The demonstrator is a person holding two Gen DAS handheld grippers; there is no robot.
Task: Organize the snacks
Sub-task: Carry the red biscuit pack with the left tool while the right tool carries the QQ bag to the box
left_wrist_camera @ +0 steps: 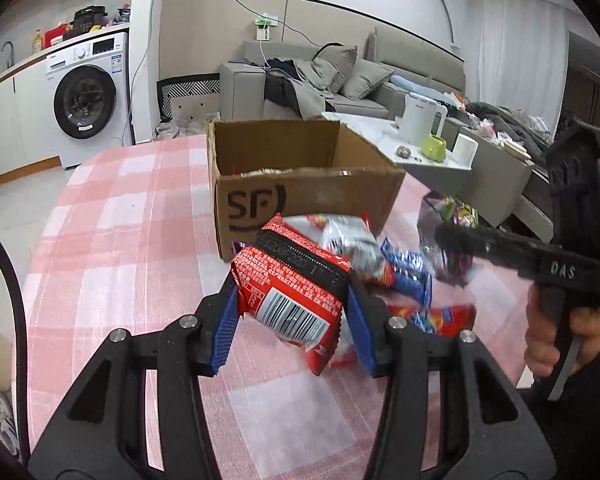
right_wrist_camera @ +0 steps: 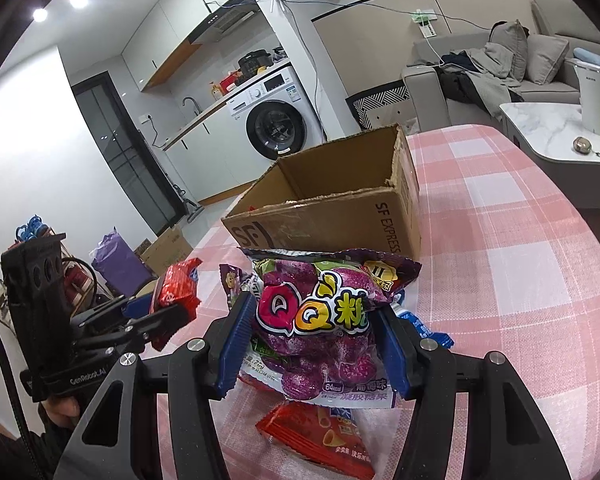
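My left gripper (left_wrist_camera: 292, 300) is shut on a red snack packet (left_wrist_camera: 292, 280) with a barcode, held above the pink checked tablecloth (left_wrist_camera: 120, 240). My right gripper (right_wrist_camera: 314, 328) is shut on a purple QQ candy bag (right_wrist_camera: 320, 312), also lifted. The open SF cardboard box (left_wrist_camera: 300, 184) stands just beyond both; it also shows in the right wrist view (right_wrist_camera: 332, 216). Each gripper shows in the other's view: the right one (left_wrist_camera: 452, 240) with the purple bag, the left one (right_wrist_camera: 168, 312) with the red packet (right_wrist_camera: 176, 284). Loose packets (left_wrist_camera: 404, 272) lie on the cloth in front of the box.
An orange-red snack bag (right_wrist_camera: 324, 436) and a blue packet (right_wrist_camera: 428, 328) lie under my right gripper. A side table (left_wrist_camera: 384, 132) with a white kettle (left_wrist_camera: 420, 120) stands at the right. A washing machine (left_wrist_camera: 88, 96) and sofa (left_wrist_camera: 340, 80) are behind.
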